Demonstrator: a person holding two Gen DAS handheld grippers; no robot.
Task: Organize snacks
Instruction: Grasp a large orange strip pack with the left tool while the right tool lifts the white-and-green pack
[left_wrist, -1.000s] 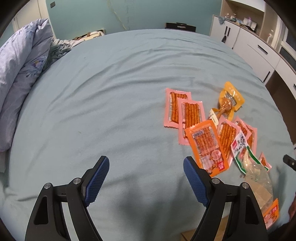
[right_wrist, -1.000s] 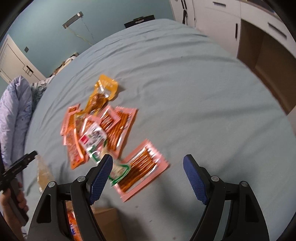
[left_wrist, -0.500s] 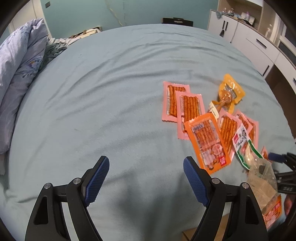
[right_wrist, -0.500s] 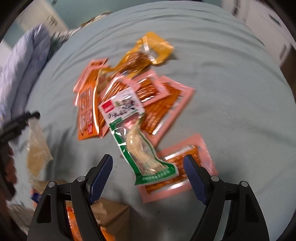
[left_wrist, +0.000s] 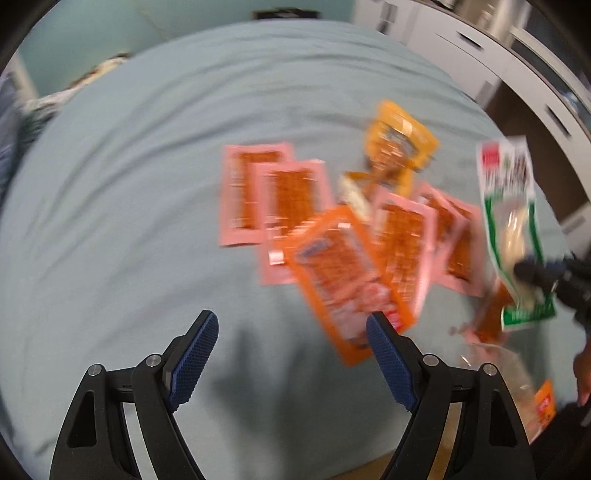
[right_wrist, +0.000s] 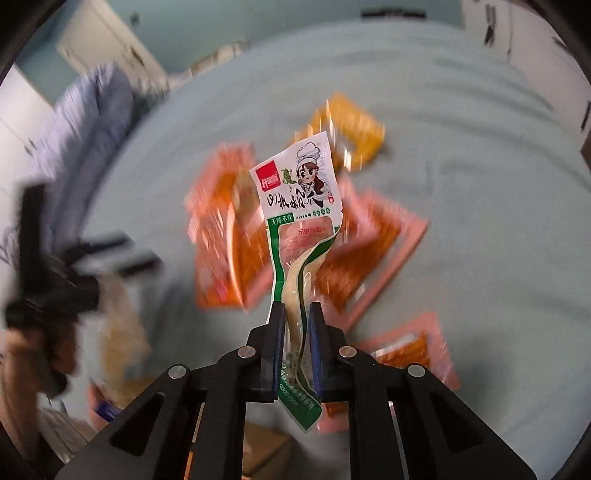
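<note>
A green and white snack packet (right_wrist: 299, 192) hangs lifted above the bed, pinched at its lower half by my right gripper (right_wrist: 297, 306), whose jaws are closing on it. In the left wrist view the same packet (left_wrist: 509, 206) is at the right, held by the right gripper (left_wrist: 532, 271). My left gripper (left_wrist: 291, 325) stands open over bare sheet, its right finger beside an orange packet (left_wrist: 340, 280). Several pink packets (left_wrist: 258, 192) and a yellow packet (left_wrist: 399, 147) lie in a loose pile on the blue bed (left_wrist: 129, 184).
A clear plastic bag (left_wrist: 498, 373) lies at the bed's near right edge, by a person's hand. A cardboard box (right_wrist: 266, 450) sits below the bed edge. A bunched quilt (right_wrist: 85, 125) lies at the left, and white cabinets (left_wrist: 498, 48) stand beyond the bed at the right.
My right gripper has closed on the green and white packet and lifted it off the pile. My left gripper has moved toward the snack pile, still open.
</note>
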